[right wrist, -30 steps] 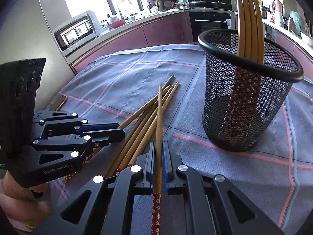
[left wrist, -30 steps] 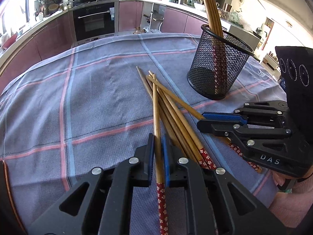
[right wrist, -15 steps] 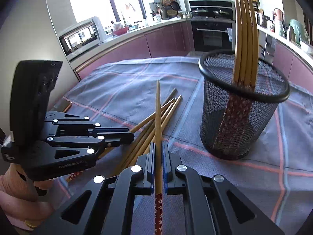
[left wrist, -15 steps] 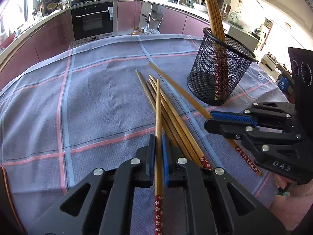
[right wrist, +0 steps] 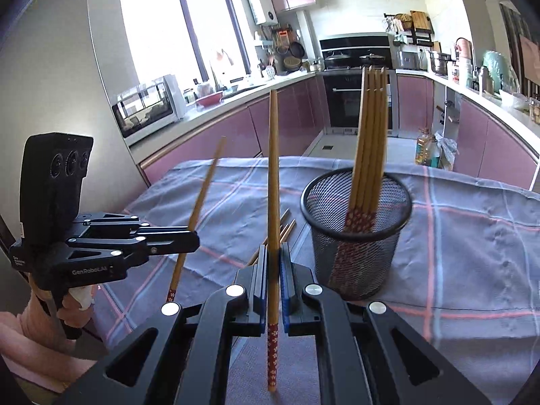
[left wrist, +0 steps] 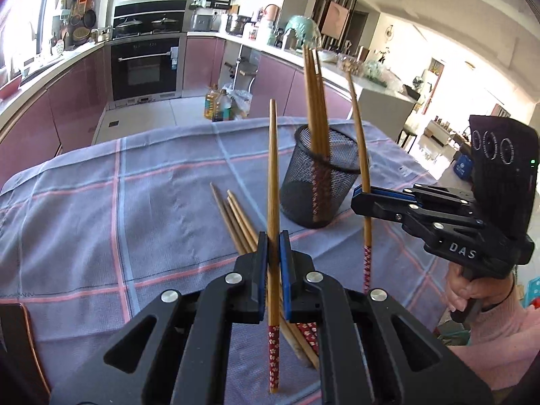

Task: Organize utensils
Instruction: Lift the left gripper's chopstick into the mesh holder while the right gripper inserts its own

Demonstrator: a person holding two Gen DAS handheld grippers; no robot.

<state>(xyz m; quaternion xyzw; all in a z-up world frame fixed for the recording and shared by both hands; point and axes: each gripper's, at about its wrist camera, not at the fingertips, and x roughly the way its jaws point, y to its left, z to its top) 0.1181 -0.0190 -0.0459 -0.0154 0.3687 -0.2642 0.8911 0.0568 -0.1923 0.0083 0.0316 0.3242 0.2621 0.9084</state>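
Observation:
My left gripper (left wrist: 273, 246) is shut on a wooden chopstick (left wrist: 272, 175) with a red flowered handle and holds it upright above the table. My right gripper (right wrist: 273, 260) is shut on a second chopstick (right wrist: 273, 168), also upright; it shows in the left wrist view (left wrist: 361, 155) beside the black mesh cup (left wrist: 320, 189). The cup (right wrist: 357, 233) holds several chopsticks (right wrist: 369, 141) standing up. A few more chopsticks (left wrist: 236, 219) lie on the cloth in front of the cup. The left gripper shows in the right wrist view (right wrist: 189, 239) with its chopstick (right wrist: 202, 195).
The table has a grey-blue checked cloth (left wrist: 101, 209). Its far edge drops to the kitchen floor, where oil bottles (left wrist: 217, 104) stand. Pink cabinets and an oven (left wrist: 145, 67) line the back. The cloth edge (left wrist: 422, 175) lies just right of the cup.
Both grippers have lifted and tilted their chopsticks from lying low over the table to standing upright. The pile on the cloth stayed put.

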